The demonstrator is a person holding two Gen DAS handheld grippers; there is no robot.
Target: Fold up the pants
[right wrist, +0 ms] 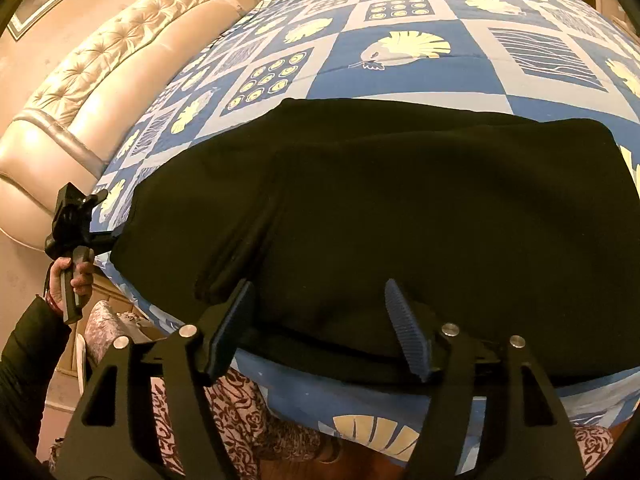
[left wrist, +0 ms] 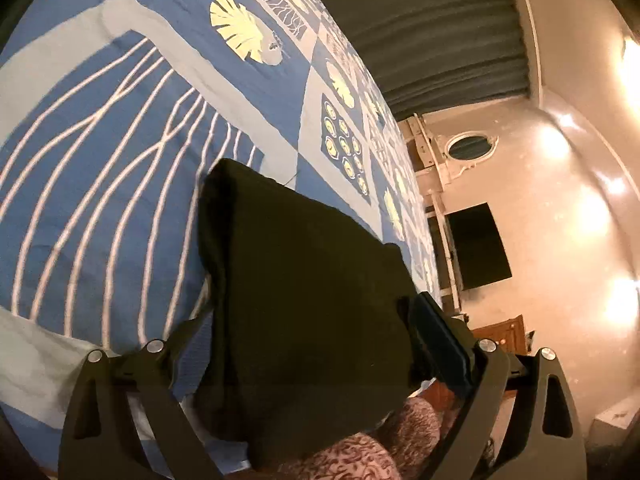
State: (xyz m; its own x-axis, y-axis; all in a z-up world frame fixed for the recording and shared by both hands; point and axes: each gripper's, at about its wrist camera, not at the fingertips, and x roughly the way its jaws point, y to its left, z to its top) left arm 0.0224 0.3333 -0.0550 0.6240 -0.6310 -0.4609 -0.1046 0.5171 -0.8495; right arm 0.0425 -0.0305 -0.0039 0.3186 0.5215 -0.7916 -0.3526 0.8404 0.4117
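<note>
Two ribbed black fingers [right wrist: 406, 332] of the right gripper [right wrist: 320, 328] fill the bottom of the right wrist view, standing apart with the near hem of the black pants [right wrist: 400, 208] lying between them; neither pad presses on the cloth. These pants lie folded into a wide dark slab across the near edge of a bed covered by a blue and white patterned bedspread [right wrist: 400, 52]. At the pants' left end, a person's left hand [right wrist: 74, 280] in a dark sleeve holds the left gripper [right wrist: 108, 236], its tip at the cloth's edge. From the left wrist view, the pants [left wrist: 304, 280] drape over and between that gripper's fingers [left wrist: 436, 340], hiding one side, so its grip cannot be told. A tufted cream headboard [right wrist: 112, 64] stands behind the bed.
</note>
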